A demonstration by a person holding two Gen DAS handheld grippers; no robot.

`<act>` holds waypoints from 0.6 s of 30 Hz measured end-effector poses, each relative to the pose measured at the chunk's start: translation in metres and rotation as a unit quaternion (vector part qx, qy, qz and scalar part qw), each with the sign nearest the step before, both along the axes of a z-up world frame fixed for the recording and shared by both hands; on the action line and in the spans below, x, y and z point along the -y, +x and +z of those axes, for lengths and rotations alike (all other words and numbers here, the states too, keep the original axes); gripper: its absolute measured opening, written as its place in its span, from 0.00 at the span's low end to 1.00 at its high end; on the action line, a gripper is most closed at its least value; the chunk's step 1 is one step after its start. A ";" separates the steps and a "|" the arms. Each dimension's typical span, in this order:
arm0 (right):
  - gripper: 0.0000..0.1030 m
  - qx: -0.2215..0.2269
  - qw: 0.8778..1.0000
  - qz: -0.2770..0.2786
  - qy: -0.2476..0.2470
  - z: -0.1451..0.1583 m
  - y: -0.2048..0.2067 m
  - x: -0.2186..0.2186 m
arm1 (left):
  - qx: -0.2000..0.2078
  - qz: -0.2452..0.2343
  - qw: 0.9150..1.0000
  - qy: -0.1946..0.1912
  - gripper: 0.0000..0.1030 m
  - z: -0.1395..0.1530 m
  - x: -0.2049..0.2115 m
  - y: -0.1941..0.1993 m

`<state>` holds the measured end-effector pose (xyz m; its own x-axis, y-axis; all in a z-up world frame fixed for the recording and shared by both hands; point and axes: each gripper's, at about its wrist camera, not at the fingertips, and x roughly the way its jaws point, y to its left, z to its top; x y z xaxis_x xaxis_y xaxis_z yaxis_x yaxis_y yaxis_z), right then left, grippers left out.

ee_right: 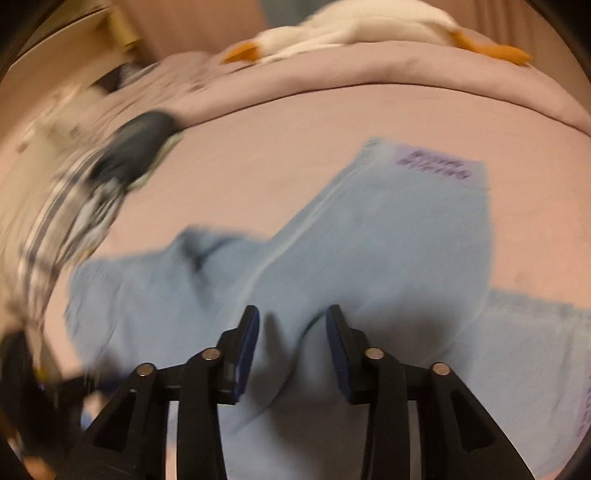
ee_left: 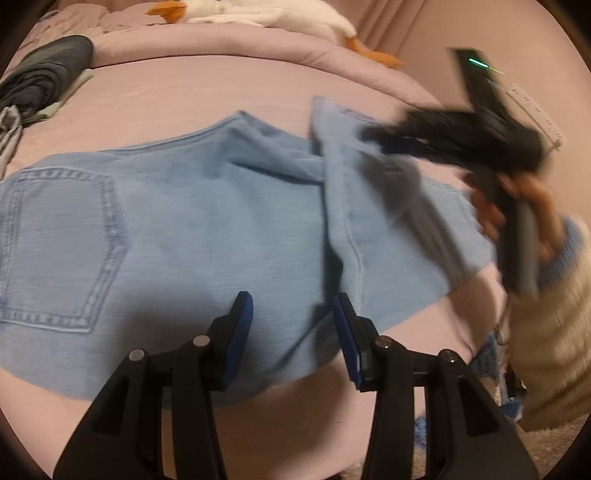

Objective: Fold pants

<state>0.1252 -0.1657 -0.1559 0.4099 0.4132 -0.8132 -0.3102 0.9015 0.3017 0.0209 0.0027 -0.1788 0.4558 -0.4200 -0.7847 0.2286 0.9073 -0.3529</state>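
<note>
Light blue denim pants [ee_left: 207, 229] are spread on the pale pink bed sheet [ee_left: 192, 96], a stitched back pocket [ee_left: 59, 243] at the left and one part folded over across the middle-right. In the right wrist view the pants [ee_right: 369, 258] show a purple printed label [ee_right: 439, 164] at the far edge.

The left gripper [ee_left: 293, 332] is held above the near edge of the denim, jaws apart, nothing between the blue pads. The right gripper [ee_right: 291, 345] is likewise over the fabric, jaws apart and empty; from the left wrist it is seen blurred [ee_left: 373, 138], held by a hand [ee_left: 517, 206] in a knitted sleeve [ee_left: 554, 325].

A dark folded garment [ee_left: 48, 74] lies far left; a white plush goose with orange beak [ee_left: 258, 13] lies on the lilac duvet [ee_left: 221, 44].
</note>
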 end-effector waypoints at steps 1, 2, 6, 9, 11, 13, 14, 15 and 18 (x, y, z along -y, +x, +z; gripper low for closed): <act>0.43 -0.005 1.000 -0.011 0.000 -0.001 0.014 0.000 | 0.002 -0.008 1.000 -0.002 0.43 0.001 0.003 0.000; 0.43 -0.014 1.000 -0.016 0.003 -0.003 0.024 -0.002 | 0.003 -0.015 1.000 0.002 0.43 0.000 0.006 0.001; 0.44 -0.057 0.998 -0.036 -0.010 -0.019 0.074 -0.024 | -0.005 -0.026 1.000 0.004 0.43 -0.004 0.014 0.007; 0.44 -0.072 0.995 -0.061 -0.021 -0.028 0.101 -0.041 | -0.005 -0.022 1.000 -0.018 0.42 0.000 0.012 0.013; 0.44 -0.086 0.992 -0.079 -0.040 -0.036 0.113 -0.048 | -0.006 -0.018 0.999 -0.041 0.43 0.002 0.008 0.014; 0.41 -0.078 0.991 -0.088 -0.064 -0.039 0.115 -0.055 | -0.003 -0.023 0.999 -0.047 0.43 0.003 0.010 0.014; 0.33 -0.067 0.990 -0.087 -0.088 -0.037 0.113 -0.060 | -0.002 -0.028 0.999 -0.043 0.43 0.003 0.015 0.013; 0.17 -0.052 0.989 -0.082 -0.110 -0.037 0.109 -0.065 | -0.002 -0.031 0.999 -0.040 0.43 0.004 0.012 0.008; 0.08 -0.034 0.993 -0.073 -0.091 -0.034 0.098 -0.059 | 0.007 -0.040 0.999 -0.031 0.43 0.006 0.020 0.010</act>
<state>0.2230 -0.1067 -0.1897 0.3958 0.1971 -0.8969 -0.1574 0.9768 0.1452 0.0312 -0.0172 -0.1725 0.4293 -0.5031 -0.7500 0.3045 0.8625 -0.4043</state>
